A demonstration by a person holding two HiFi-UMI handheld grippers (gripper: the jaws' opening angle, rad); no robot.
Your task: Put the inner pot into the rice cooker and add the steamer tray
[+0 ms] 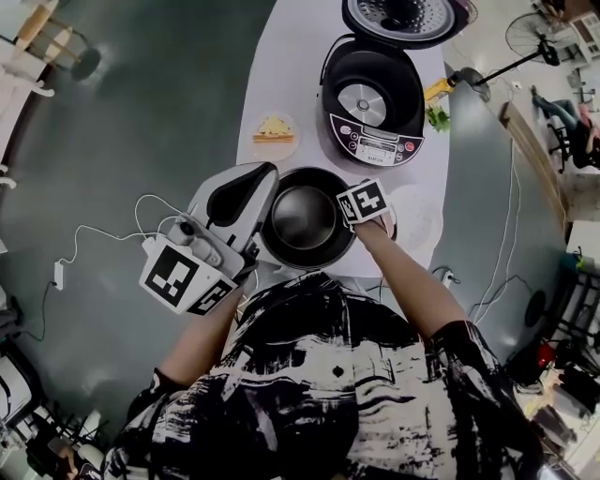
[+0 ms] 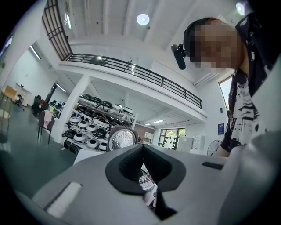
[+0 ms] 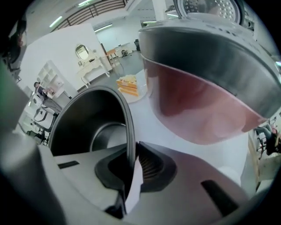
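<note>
The inner pot (image 1: pixel 302 220) stands empty on the white table (image 1: pixel 291 56), at the edge nearest the person. It is not in the rice cooker (image 1: pixel 370 103), which stands open beyond the inner pot with its lid (image 1: pixel 403 19) raised; the top of the head view cuts that lid off.

The right hand-held gripper (image 1: pixel 361 211) sits at the inner pot's right rim. Its marker cube covers the jaws from above. In the right gripper view the right hand-held gripper (image 3: pixel 131 154) has its jaws closed on the thin rim of the inner pot (image 3: pixel 88 127), one pad inside the wall and one outside.

The left hand-held gripper (image 1: pixel 253 187) lies just left of the inner pot; whether it touches the wall cannot be told. In its own view the left hand-held gripper (image 2: pixel 141 147) has its jaws together with nothing between them.

Beyond the inner pot to the left is a plate (image 1: pixel 275 131) with a wedge of food. Just right of the inner pot lies a pale round thing (image 1: pixel 417 225), partly behind the person's right arm and too faint to name.
</note>
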